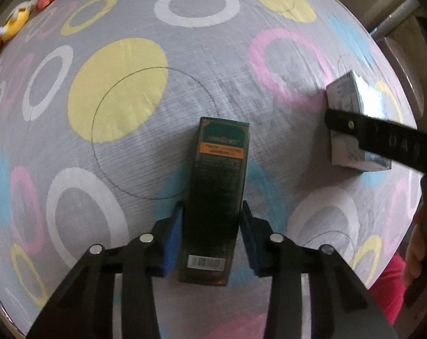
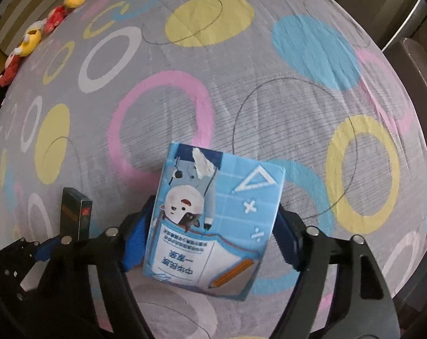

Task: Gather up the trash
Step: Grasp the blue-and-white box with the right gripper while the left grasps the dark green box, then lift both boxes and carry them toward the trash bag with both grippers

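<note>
Bed sheet (image 1: 230, 90) fills both views: grey fabric printed with yellow, pink, blue and white rings and discs, plus thin pencil-line circles. It carries everything else.

Along the far left edge of the sheet, a row of plush toys (image 2: 30, 38) in yellow and red, well apart from both boxes.

Blue carton (image 2: 213, 220) — illustrated with a cartoon figure, an open book, a pencil and maths symbols, print upside down to the right wrist camera. It sits between the blue pads of the right gripper (image 2: 213, 234); both pads press against its sides, so the gripper is clamped on it. From the left wrist view the same carton (image 1: 352, 107) shows at the right, a black finger of the right gripper crossing its side.

Dark green box (image 1: 216, 197) — tall and narrow, orange band near the far end, barcode label at the near end. It lies between the fingers of the left gripper (image 1: 212, 237); the blue pads touch its flanks, closed on it. Seen from the right wrist, the box (image 2: 75, 212) stands to the left of the blue carton, near but apart.

Whether either box is lifted or resting on the sheet: cannot tell.
</note>
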Demonstrator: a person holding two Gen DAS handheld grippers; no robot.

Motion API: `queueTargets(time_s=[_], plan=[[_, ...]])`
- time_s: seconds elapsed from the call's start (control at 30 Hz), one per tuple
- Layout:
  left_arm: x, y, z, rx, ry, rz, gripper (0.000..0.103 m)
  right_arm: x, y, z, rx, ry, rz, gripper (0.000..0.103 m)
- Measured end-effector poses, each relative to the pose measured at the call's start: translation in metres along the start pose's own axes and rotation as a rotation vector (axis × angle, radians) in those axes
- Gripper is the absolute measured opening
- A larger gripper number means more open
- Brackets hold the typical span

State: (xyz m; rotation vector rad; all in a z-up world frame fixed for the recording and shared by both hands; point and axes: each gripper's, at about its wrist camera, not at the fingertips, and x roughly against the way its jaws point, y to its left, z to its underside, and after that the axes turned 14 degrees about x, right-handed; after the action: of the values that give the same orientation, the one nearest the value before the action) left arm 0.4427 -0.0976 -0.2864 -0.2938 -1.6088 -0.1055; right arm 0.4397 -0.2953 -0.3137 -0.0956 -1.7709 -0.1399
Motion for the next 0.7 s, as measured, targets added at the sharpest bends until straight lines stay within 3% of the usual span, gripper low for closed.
queueTargets(time_s=[0.37,0.7], plan=[[0.035,0.046,0.02,0.103,-0.048,0.035,0.037,0.031,0.019,0.017,0.108,-0.075,0.026,0.07],[0.115,0.056,0.082,0.11,-0.184,-0.02,0.037,0.122,0.052,0.067,0.243,-0.253,-0.02,0.07]])
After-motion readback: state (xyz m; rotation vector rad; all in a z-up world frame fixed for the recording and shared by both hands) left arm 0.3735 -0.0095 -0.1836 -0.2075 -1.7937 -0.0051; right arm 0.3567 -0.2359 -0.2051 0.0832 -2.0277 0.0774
